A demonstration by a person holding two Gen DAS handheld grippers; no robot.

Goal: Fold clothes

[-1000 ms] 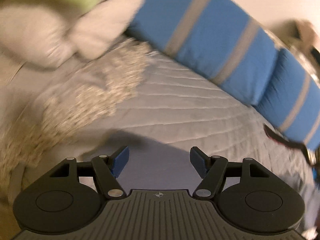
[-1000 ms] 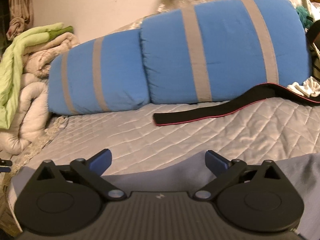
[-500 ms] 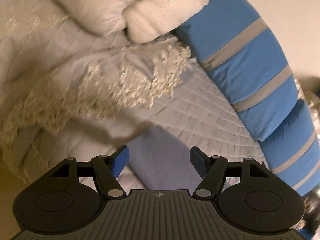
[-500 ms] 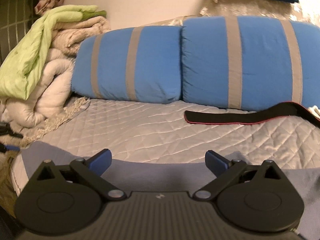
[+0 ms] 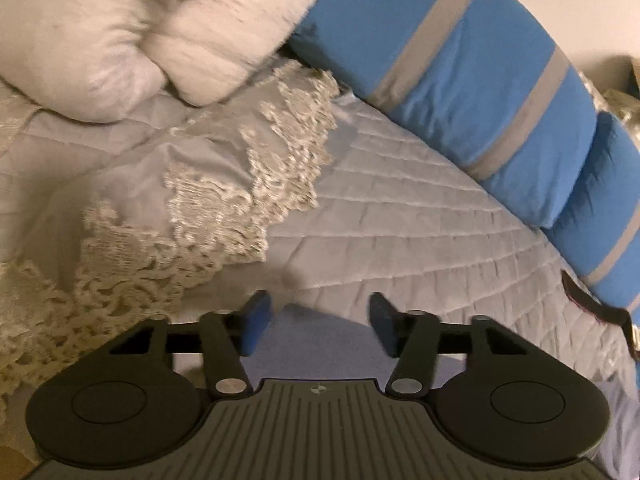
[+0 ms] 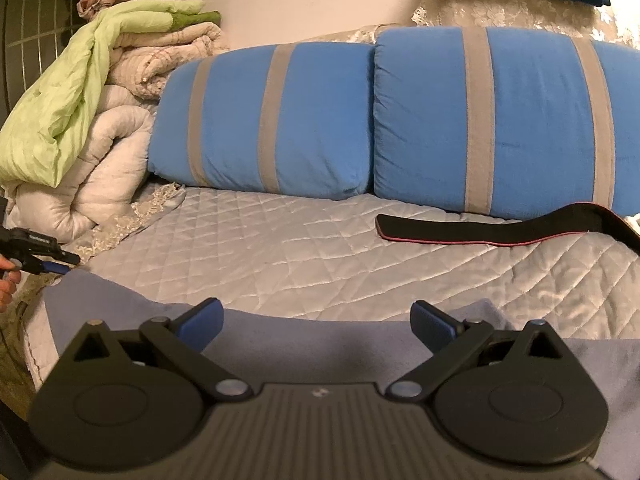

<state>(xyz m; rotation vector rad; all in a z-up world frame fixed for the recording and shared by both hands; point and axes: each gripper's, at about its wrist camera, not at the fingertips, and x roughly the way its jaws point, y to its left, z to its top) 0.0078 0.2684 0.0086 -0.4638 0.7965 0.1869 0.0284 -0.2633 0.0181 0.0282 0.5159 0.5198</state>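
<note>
Two tools: both hang low over one blue-grey cloth (image 6: 320, 336) on the bed (image 6: 304, 256), and both have their jaws spread with nothing between them.
Left tool: the left tool (image 5: 318, 326) is right over a corner of the cloth (image 5: 316, 344); the corner pokes up between its blue fingertips (image 5: 256, 322) but they are not pinching it.
Left tool from the other side: in the right wrist view the left tool (image 6: 60, 266) shows at the far left, at the tip of the same cloth, with a hand (image 6: 6, 280) behind it.
Right tool: the right tool (image 6: 316, 322) sits over the long far edge of the cloth, near the middle of that edge.
Cloth: it lies flat at the near side of the bed, and its long way runs left to right, from one tool to the other.
Which way to go: the bare bed is in front of both tools, so I think the near tool for the corner is the left one.
Next step, my guess: each tool must go down and close on its bit of edge.
Other things: white lace cover (image 5: 224, 208) and white puffy blanket (image 5: 120, 52) on the left, blue pillows (image 6: 400, 120) at the back, black strap (image 6: 480, 228) on the right, well apart from the cloth.
Boxes or baskets: none seen.
</note>
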